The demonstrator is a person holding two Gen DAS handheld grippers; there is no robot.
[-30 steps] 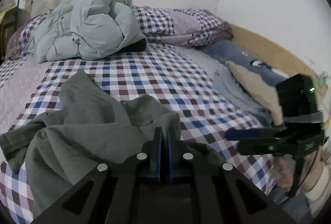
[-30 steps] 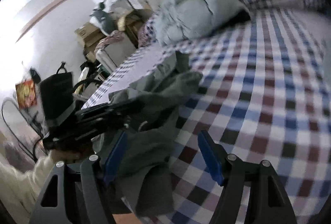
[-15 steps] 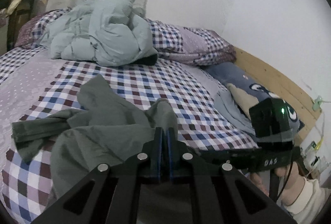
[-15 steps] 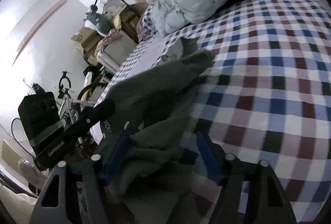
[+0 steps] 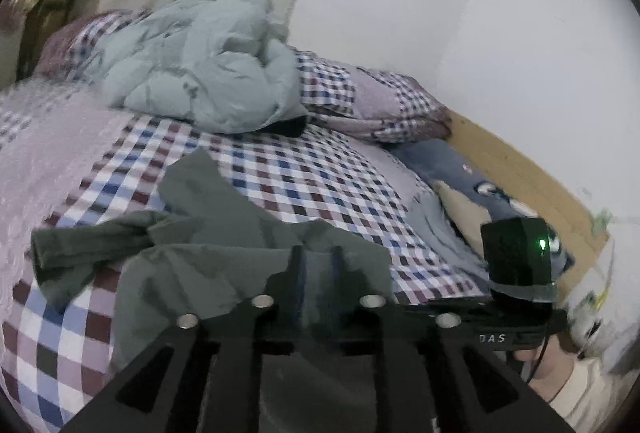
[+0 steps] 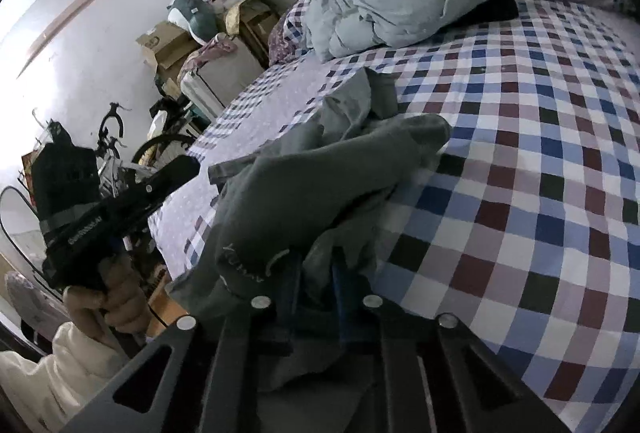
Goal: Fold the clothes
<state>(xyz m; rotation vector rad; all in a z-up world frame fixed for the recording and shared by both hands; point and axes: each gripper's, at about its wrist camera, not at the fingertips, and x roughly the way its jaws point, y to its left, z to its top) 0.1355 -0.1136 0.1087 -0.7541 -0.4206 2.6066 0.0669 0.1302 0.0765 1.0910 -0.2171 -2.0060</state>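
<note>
Left wrist view: the left gripper (image 5: pixel 318 273) sits low at six o'clock, jaws opening, with a fold of the green shirt (image 5: pixel 208 265) between the parted blue pads. The pads look clear of the cloth, so I read this as a release, not a hold. The shirt lies crumpled on the checked bed (image 5: pixel 320 185), sprawling from centre out to nine o'clock, one sleeve trailing left. At eleven o'clock a pale blue duvet (image 5: pixel 200 73) is heaped. At four o'clock the right gripper's body shows, green light on.

Right wrist view: the right gripper (image 6: pixel 316 285) at six o'clock, jaws closing, shirt fabric (image 6: pixel 320 185) bunched between the blue pads and apparently just being pinched. The shirt humps up from six o'clock toward centre, near the bed's edge. At eight o'clock the left hand (image 6: pixel 112 297) grips its tool, tip aimed at the shirt.

Judgement: this is a handover of the cloth edge, early in the fold; the shirt is nowhere near flat. Next, the right needs a firm pinch, and the left needs a fresh corner so both can spread the shirt.
</note>
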